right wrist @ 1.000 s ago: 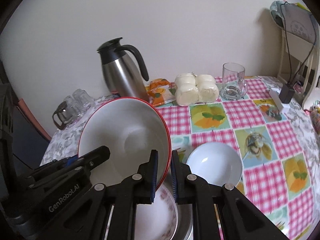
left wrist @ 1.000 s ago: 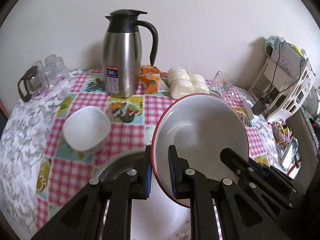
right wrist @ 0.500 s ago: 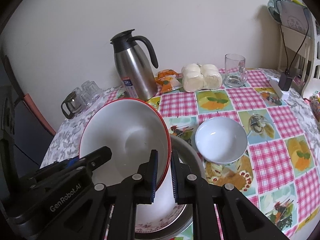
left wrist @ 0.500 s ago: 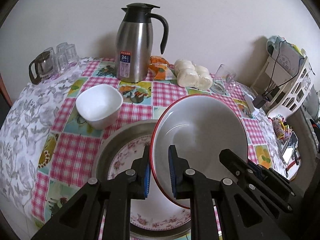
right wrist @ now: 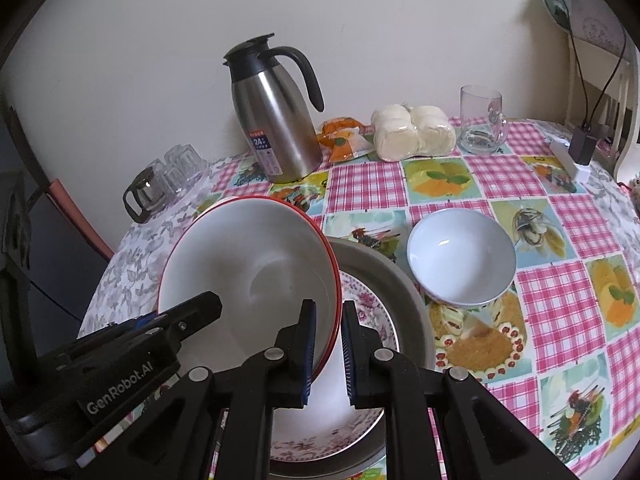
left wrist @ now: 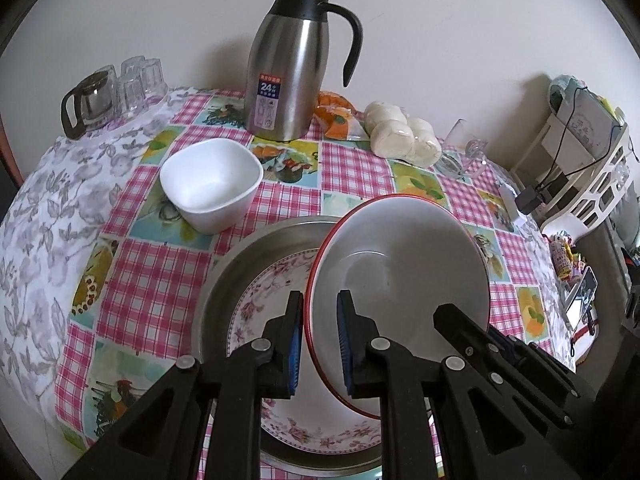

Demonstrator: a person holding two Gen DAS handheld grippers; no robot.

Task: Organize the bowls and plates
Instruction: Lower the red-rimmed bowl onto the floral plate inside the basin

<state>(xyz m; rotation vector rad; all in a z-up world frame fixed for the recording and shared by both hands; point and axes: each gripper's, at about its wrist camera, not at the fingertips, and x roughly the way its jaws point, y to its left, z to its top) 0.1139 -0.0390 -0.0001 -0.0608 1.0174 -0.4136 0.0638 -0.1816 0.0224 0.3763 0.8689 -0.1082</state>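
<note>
now that you've carried the red-rimmed bowl [left wrist: 400, 276] down over the floral plate [left wrist: 272, 296] in the steel pan [left wrist: 240, 256], both left gripper [left wrist: 319, 344] and right gripper [right wrist: 328, 354] pinch its opposite rims tight; nesting looks close, two small bowls remain out

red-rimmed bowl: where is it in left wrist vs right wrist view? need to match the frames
Left wrist: the red-rimmed bowl sits right of centre, low, its near rim clamped by the left gripper.
Right wrist: the same bowl sits left of centre, low, its rim clamped by the right gripper.
Shared landmark: the steel thermos jug stands by the wall behind the bowl in both views.
</note>
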